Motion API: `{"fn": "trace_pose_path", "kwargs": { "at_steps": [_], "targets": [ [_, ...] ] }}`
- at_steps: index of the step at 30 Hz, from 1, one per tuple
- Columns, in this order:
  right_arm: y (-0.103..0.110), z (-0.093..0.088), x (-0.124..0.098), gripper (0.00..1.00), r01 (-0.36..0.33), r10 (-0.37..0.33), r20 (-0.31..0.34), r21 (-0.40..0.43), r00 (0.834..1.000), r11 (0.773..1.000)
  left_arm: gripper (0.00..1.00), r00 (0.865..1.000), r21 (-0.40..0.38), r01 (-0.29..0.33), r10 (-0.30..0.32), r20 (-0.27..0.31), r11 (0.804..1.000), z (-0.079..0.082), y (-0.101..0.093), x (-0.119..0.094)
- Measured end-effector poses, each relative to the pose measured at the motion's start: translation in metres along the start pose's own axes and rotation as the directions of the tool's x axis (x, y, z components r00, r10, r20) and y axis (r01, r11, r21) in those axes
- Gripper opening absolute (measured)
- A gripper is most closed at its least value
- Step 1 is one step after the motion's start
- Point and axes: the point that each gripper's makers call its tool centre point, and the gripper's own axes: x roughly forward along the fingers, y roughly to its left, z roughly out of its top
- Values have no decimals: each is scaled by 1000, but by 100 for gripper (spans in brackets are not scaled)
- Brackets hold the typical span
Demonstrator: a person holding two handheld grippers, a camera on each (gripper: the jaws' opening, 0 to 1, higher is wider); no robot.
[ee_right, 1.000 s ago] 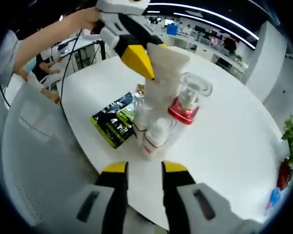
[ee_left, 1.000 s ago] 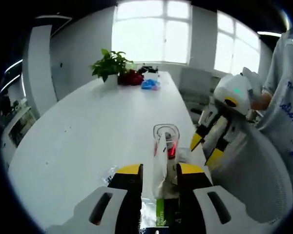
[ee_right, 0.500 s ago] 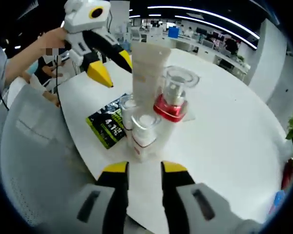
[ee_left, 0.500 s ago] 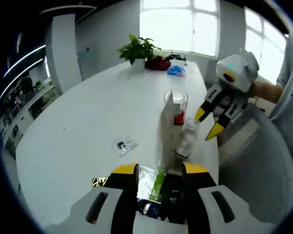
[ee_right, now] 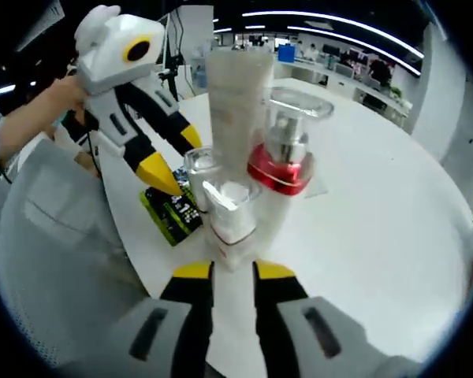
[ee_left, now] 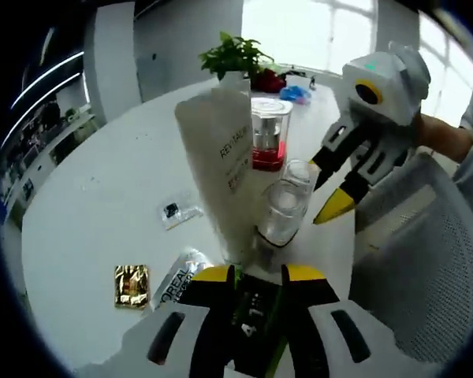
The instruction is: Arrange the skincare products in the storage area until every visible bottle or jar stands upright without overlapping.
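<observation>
Near one edge of the white round desk [ee_left: 102, 189] a cluster of skincare products stands upright. In the left gripper view, a tall white squeeze tube with printed lettering [ee_left: 219, 169] rises just ahead of the left gripper [ee_left: 257, 277]. Beside it stands a small clear-capped bottle [ee_left: 282, 209], and behind those a clear jar with a red base [ee_left: 268, 134]. The left gripper's yellow-tipped jaws sit close together over a dark green-and-black packet [ee_left: 256, 311] lying at the desk's edge; whether they pinch it I cannot tell. The right gripper [ee_left: 335, 206] enters from the right, its jaws slightly apart and holding nothing, near the clear-capped bottle.

In the right gripper view, the right gripper [ee_right: 232, 272] stands with jaws narrowly parted and empty, right at a small white bottle with a clear cap [ee_right: 231, 216]. A pump bottle with a red collar [ee_right: 282, 169] and the squeeze tube [ee_right: 235, 98] stand behind it, tightly grouped.

A gold foil sachet [ee_left: 131, 284], a silver sachet [ee_left: 175, 276] and a small clear sachet [ee_left: 177, 211] lie flat on the desk; a potted green plant [ee_left: 238, 55] stands at the far edge.
</observation>
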Motion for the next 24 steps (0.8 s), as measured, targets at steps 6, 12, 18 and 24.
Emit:
{"fn": "trace_pose_path", "kwargs": {
  "at_steps": [6,12,18,24],
  "targets": [
    [0,-2,4,18,-9,9,4,7,1000,1000,19,1000,-37,-14,13,-27,999,-8,-6,13],
    [1,-1,8,17,-20,20,5,12,1000,1000,17,1000,-119,-30,31,7,992,-8,-8,19],
    [1,-2,13,14,-27,27,-2,3,1000,1000,13,999,-186,-37,41,17,982,-9,-9,22],
    [1,-2,16,13,-33,33,-6,-5,999,999,11,998,-235,-55,61,21,971,-12,-10,25]
  ]
}}
